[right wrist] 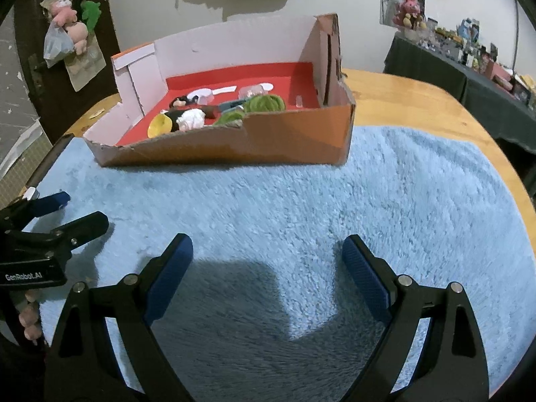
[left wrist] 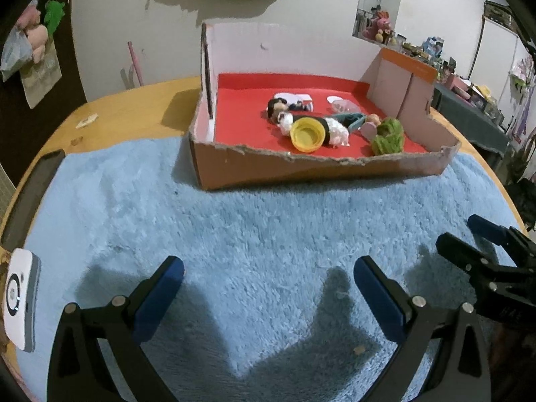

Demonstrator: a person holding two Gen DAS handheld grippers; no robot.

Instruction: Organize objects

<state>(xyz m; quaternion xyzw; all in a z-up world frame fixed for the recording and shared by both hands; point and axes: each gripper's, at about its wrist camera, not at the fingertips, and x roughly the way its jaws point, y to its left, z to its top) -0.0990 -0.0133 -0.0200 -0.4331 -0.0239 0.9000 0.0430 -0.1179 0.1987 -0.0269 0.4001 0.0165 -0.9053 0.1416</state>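
A cut-down cardboard box with a red floor stands at the far side of a fluffy blue rug. Inside lie a yellow cap, small dolls, a green fuzzy toy and a clear plastic piece. My left gripper hovers open over the bare rug, nothing between its fingers. My right gripper is open and empty too, beside it on the right.
The rug covers a wooden table. A white device sits at the table's left edge. A paper scrap lies on the wood. A dark cluttered table stands far right; bags hang on the wall.
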